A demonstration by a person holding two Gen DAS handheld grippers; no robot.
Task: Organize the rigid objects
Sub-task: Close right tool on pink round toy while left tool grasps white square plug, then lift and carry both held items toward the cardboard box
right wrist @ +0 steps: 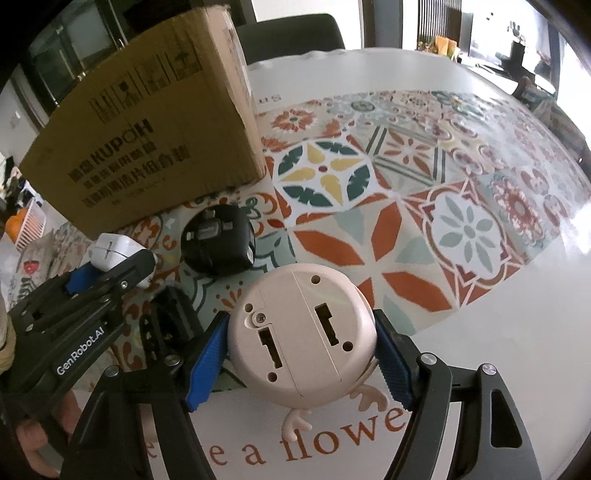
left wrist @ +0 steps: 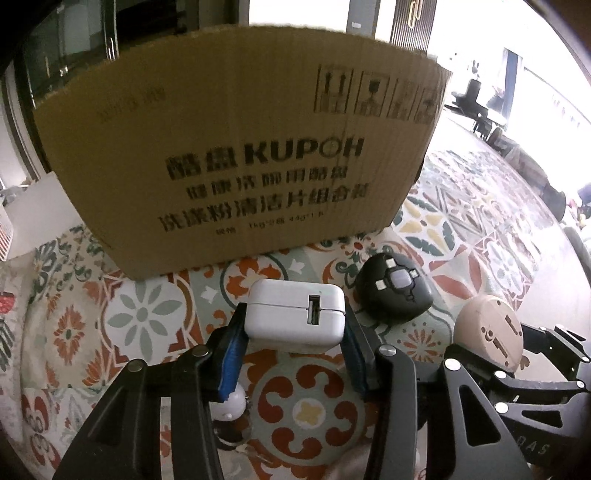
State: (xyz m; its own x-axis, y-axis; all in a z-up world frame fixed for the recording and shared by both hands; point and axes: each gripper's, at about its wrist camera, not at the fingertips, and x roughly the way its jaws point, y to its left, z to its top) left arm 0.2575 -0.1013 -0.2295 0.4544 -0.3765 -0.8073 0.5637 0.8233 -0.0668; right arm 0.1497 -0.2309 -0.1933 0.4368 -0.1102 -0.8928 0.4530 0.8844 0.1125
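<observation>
White glossy charger [left wrist: 295, 317] clamped, left hand-held gripper [left wrist: 293, 345] | round beige toy [right wrist: 301, 334] clamped, right hand-held gripper [right wrist: 301, 360]

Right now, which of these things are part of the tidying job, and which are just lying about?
Part of the job:
- white charger, in the left claw
- pink round gadget, in the right claw
- black gadget
- cardboard box

Just lying about:
- patterned tablecloth
- dark chair

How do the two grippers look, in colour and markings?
Both are black, angular linkage frames with silver round pivot bolts and ribbed blue pads on the fingers. The left gripper carries white "GenRobot.AI" lettering on its body. The right gripper has the same build; no cables show.
</observation>
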